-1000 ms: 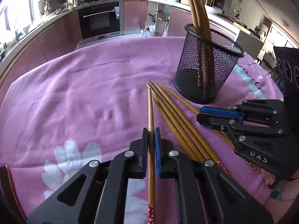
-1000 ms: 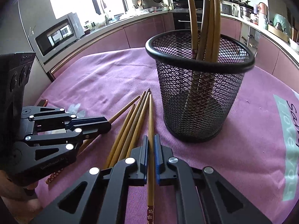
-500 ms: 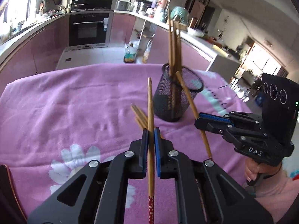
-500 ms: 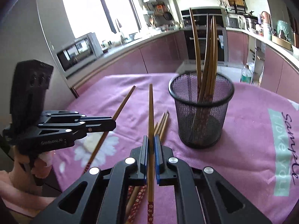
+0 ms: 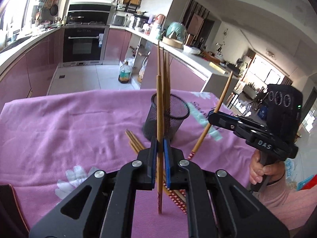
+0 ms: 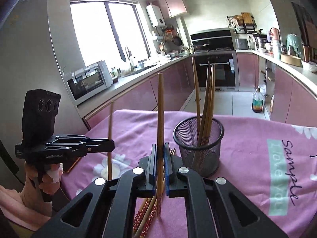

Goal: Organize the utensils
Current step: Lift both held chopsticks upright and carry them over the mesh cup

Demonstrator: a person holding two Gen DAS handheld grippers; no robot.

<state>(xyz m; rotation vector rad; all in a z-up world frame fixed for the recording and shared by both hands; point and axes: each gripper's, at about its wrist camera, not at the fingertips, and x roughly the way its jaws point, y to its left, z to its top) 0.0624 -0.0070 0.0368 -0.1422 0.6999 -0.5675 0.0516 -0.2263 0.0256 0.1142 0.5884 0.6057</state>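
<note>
Overhead, each black gripper, left gripper (image 5: 160, 154) and right gripper (image 6: 160, 158), has jaws clamped on one slim bamboo chopstick (image 5: 159, 119). The black mesh cup (image 6: 199, 144) stands just beyond the right jaws.

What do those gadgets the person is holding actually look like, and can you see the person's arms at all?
Both are black, angular plastic tools. The left gripper and right gripper each have two flat fingers lined with blue pads, with silver screws along the linkages. A black box with three round lenses sits on top of each. White lettering marks the sides; one reads DAS. The hands grip pistol-style handles, and the sleeves are pink.
</note>
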